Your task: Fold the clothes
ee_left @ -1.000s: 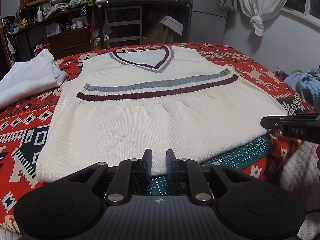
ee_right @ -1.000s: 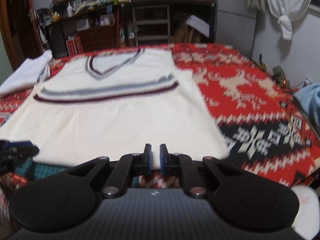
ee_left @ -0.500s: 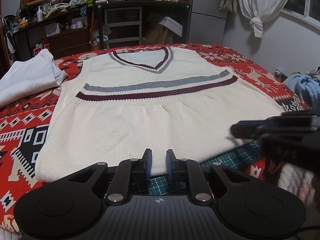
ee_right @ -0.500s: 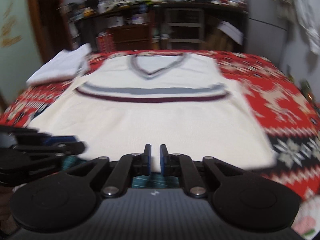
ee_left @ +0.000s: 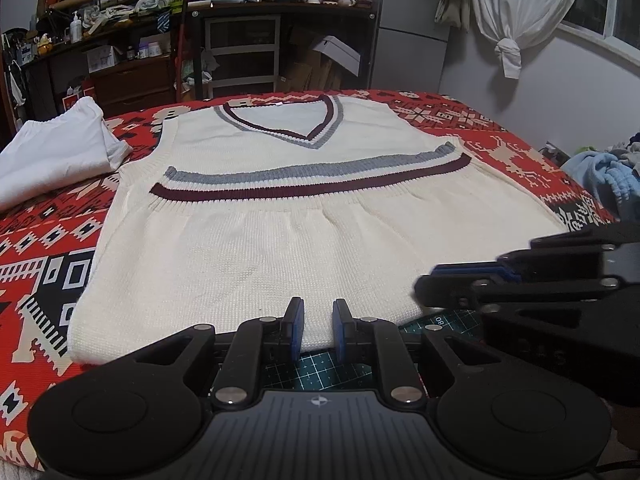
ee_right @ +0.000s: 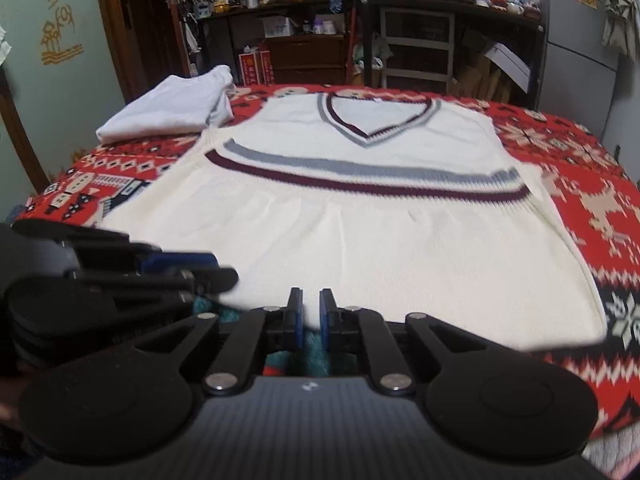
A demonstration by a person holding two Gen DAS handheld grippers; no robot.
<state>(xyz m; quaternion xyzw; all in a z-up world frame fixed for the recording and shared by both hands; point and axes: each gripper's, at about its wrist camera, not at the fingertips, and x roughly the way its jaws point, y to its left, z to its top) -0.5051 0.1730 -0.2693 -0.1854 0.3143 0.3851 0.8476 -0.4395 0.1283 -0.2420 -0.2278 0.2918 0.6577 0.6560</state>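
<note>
A cream knit vest [ee_left: 312, 240] with a V-neck and a grey and maroon stripe band lies flat on the red patterned blanket [ee_left: 48, 240]. My left gripper [ee_left: 319, 320] hovers at the middle of the near hem, its blue pads a narrow gap apart and holding nothing. My right gripper [ee_left: 430, 280] reaches in sideways from the right, just above the hem. In the right wrist view the vest [ee_right: 380, 248] fills the centre. There the right gripper [ee_right: 311, 312] has its pads almost touching, with nothing between them, and the left gripper [ee_right: 224, 268] sits close on its left.
A folded white garment [ee_left: 52, 152] rests on the blanket at the far left. A green cutting mat [ee_left: 320, 368] shows under the near hem. Light blue fabric [ee_left: 608, 176] is piled at the right edge. Cluttered shelves [ee_left: 240, 40] stand behind the bed.
The right gripper has swung left along the near hem, from the vest's right side to close beside the left gripper. The left gripper and the vest have stayed put.
</note>
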